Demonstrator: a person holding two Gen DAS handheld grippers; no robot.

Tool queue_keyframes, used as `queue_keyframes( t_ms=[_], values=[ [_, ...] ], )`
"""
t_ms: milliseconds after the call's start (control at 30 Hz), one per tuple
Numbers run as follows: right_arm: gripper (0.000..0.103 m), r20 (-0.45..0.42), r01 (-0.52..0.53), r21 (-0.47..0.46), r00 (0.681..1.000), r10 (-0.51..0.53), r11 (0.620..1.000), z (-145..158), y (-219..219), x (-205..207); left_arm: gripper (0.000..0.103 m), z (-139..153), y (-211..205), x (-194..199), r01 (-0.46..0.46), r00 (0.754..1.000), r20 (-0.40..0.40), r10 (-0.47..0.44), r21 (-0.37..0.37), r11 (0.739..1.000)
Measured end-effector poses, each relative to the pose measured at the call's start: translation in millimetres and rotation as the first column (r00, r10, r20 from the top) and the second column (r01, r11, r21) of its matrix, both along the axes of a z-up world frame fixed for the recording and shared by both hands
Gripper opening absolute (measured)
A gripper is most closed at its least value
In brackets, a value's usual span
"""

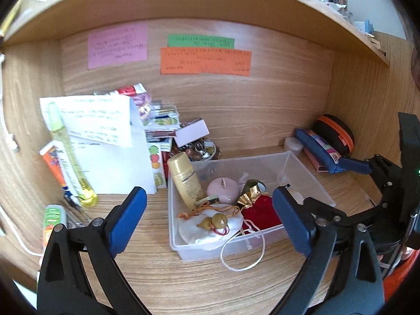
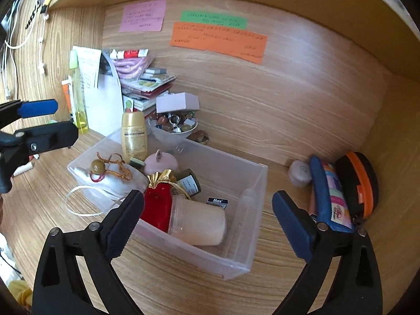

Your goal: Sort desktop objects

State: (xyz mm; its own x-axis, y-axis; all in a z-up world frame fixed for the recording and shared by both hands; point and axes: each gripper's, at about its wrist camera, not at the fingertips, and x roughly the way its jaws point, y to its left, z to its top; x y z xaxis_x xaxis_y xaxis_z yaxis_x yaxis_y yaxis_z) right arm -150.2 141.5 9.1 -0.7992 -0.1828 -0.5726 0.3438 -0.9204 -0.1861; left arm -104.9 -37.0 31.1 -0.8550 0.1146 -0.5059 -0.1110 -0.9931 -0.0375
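Bin (image 2: 252, 210) holds gold bottle (image 2: 134, 139), red pouch (image 2: 157, 207); both tools spread, empty.

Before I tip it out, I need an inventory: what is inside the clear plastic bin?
Inside the clear plastic bin: gold bottle, pink round jar, red pouch, frosted jar, white pouch with gourd charm, dark green jar, small Max box. Anything beneath these is hidden.

three notes (image 2: 143, 15) on the wall, one bin (image 2: 252, 210), one gold bottle (image 2: 134, 136), one red pouch (image 2: 157, 204), two cases (image 2: 328, 191).
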Motion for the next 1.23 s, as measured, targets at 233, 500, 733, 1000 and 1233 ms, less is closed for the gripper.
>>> queue_keyframes(
  t_ms=[233,500,733,1000,1233],
  values=[
    [0.103,-0.041,0.037,-0.063,0.998,-0.04,0.997,11.0,7.1,26.5,0.1,4.8,4.9,34.4,-0.077,0.994,-0.078,0.075,-0.026,0.997],
    [0.103,-0.059,0.07,-0.161,0.995,-0.08,0.984,15.2,16.8,56.5,0.101,0.1,11.5,56.8,-0.125,0.987,-0.101,0.125,0.005,0.992],
    [0.103,-0.065,0.111,-0.205,0.99,-0.127,0.972,10.9,28.0,74.5,0.101,-10.6,24.1,62.3,-0.127,0.989,-0.083,0.126,-0.007,0.992],
    [0.103,-0.042,0.13,-0.227,0.989,-0.143,0.965,4.5,38.9,80.1,0.102,-16.9,32.5,59.8,-0.112,0.991,-0.074,0.113,0.01,0.994],
    [0.103,-0.038,0.128,-0.214,0.99,-0.139,0.968,-0.3,40.3,75.4,0.102,-17.2,36.9,52.8,-0.147,0.986,-0.083,0.147,0.01,0.989]
  ],
)
